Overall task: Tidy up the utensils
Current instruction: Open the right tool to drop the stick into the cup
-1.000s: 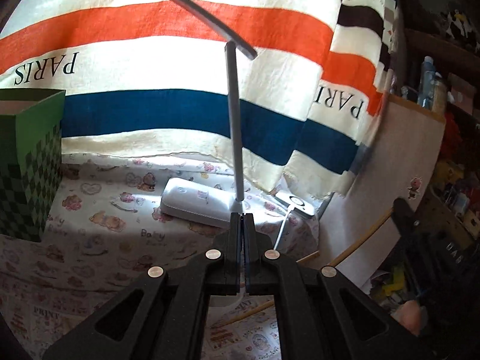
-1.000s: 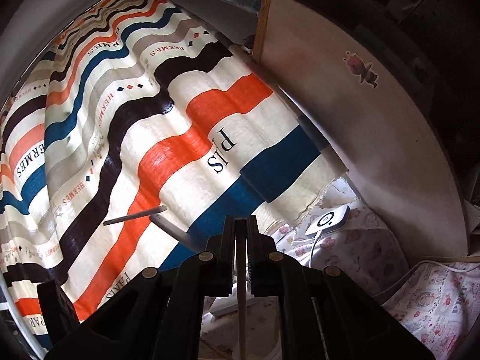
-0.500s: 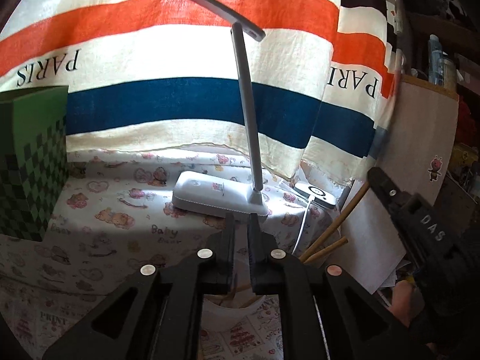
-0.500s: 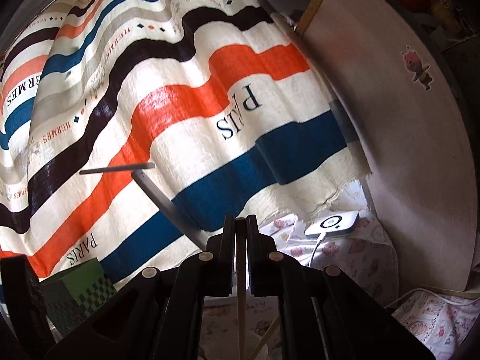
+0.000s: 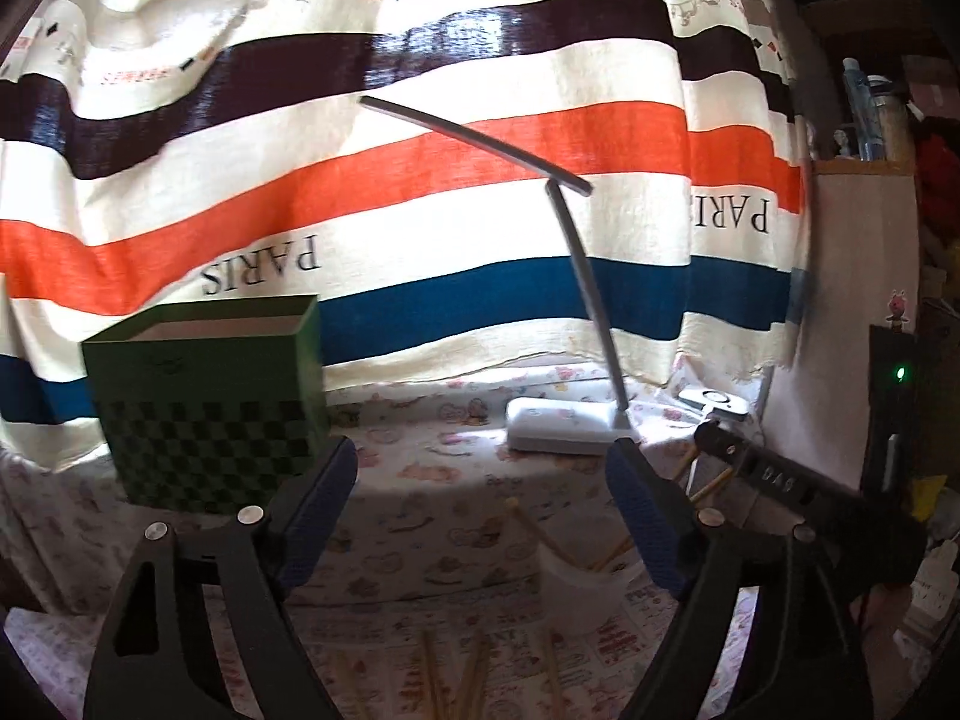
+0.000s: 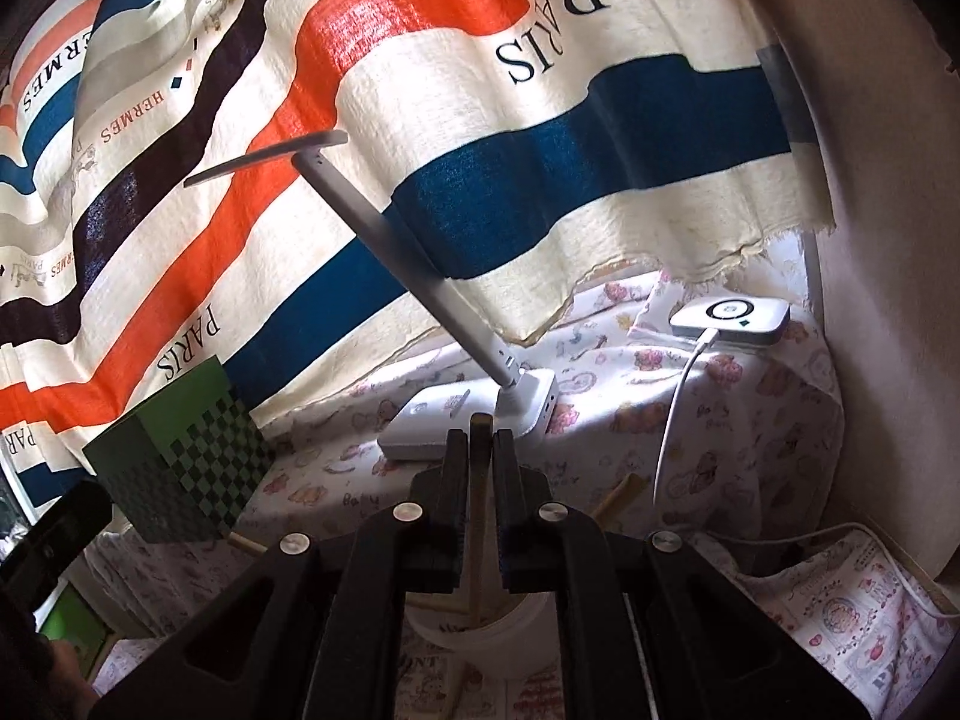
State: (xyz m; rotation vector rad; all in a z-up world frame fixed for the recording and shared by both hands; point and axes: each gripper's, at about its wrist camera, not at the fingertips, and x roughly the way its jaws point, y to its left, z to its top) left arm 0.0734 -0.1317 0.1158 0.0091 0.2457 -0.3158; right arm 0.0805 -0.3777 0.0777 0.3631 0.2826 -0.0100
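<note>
Wooden chopstick [image 6: 478,516] pinched above round white cup [image 6: 480,624].

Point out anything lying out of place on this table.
Several wooden chopsticks lie loose on the tablecloth in front of the white cup, while others already stand in it. The right hand-held gripper holds one chopstick over the cup; the left hand-held gripper is open and empty.

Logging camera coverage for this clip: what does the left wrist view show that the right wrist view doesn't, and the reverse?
Left only: loose chopsticks on the cloth, left gripper open, shelf bottles.
Right only: right gripper shut on a chopstick, white cable.
Both: lamp, green box, white cup, striped cloth.
</note>
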